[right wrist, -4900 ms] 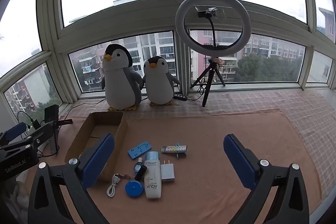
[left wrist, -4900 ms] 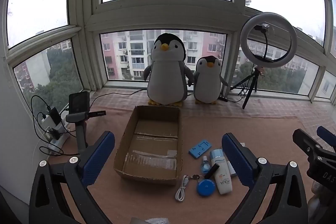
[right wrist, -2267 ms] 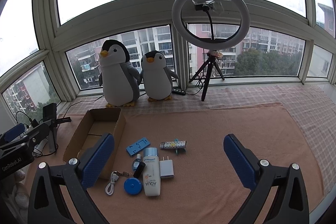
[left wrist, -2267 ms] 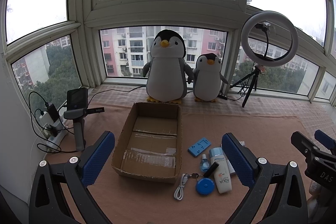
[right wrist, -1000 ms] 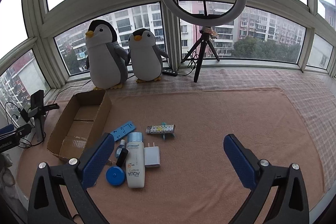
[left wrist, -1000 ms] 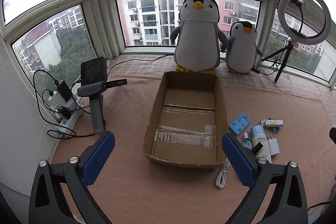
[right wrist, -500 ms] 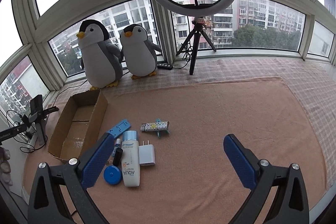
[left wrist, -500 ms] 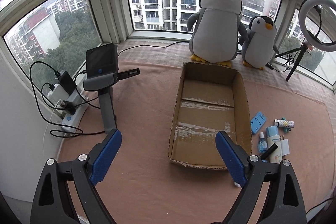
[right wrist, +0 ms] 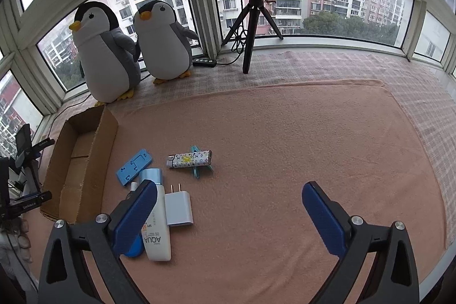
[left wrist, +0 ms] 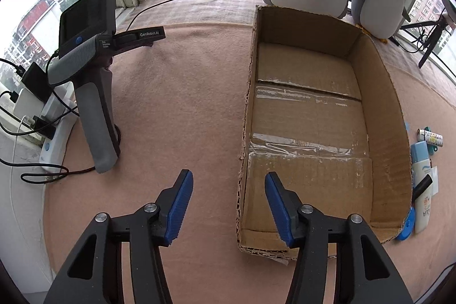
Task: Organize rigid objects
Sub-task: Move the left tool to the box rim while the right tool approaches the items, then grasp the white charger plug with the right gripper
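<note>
An empty cardboard box (left wrist: 379, 93) lies on the pink mat; it also shows in the right wrist view (right wrist: 105, 130). My left gripper (left wrist: 228, 190) is open and straddles the box's near left wall, low over it. Right of the box lie a white AQUA tube (right wrist: 156, 230), a white charger plug (right wrist: 179, 208), a blue phone stand (right wrist: 134, 166), a patterned lighter (right wrist: 189, 158) on a teal clip, and a blue round tape partly hidden by a finger. My right gripper (right wrist: 228, 207) is open and empty, just right of the pile.
Two plush penguins (right wrist: 105, 53) stand at the window behind the box. A ring light on a tripod (right wrist: 250, 27) stands at the back. A grey handheld device on a stand (left wrist: 91, 93) and a power strip with cables (left wrist: 34, 116) are left of the box.
My left gripper has dropped and moved forward to the box's near left wall, and its jaws have narrowed. My right gripper has moved forward and down toward the pile of objects.
</note>
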Demonstrator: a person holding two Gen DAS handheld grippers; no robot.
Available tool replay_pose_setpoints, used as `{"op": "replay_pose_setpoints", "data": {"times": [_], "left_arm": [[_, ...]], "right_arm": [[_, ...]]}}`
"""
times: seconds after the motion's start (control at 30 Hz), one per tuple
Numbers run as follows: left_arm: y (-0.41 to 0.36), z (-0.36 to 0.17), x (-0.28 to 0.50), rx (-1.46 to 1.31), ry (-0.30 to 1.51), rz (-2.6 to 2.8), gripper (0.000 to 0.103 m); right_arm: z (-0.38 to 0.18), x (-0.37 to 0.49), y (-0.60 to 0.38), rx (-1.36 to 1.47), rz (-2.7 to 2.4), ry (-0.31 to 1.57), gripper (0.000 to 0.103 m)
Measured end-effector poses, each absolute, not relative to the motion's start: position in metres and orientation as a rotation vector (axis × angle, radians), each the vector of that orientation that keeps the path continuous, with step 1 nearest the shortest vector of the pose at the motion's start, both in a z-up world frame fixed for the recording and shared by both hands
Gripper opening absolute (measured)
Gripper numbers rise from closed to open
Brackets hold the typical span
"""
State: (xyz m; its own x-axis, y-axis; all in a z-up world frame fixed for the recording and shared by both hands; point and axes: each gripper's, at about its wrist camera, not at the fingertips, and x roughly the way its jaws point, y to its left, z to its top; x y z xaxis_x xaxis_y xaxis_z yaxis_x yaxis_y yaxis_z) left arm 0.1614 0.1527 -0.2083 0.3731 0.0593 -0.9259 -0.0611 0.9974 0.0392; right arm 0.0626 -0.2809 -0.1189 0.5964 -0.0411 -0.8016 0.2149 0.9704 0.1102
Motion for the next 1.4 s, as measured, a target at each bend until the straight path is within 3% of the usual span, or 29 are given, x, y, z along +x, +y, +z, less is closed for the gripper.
{"op": "replay_pose_setpoints", "data": {"times": [0.3,0.77,1.4], "left_arm": [[0.15,-0.243,0.172,0.03,1.221,0.054,0.039],[0.142,-0.244,0.182,0.039,1.221,0.001,0.02],[0.149,-0.243,0.16,-0.042,1.304,-0.072,0.017]], "right_arm": [[-0.154,0.092,-0.265,0.174,-0.094,1.049,0.093],[-0.209,0.125,-0.236,0.206,0.015,1.249,0.066],[-0.218,0.125,-0.231,0.226,0.054,1.293,0.058]]}}
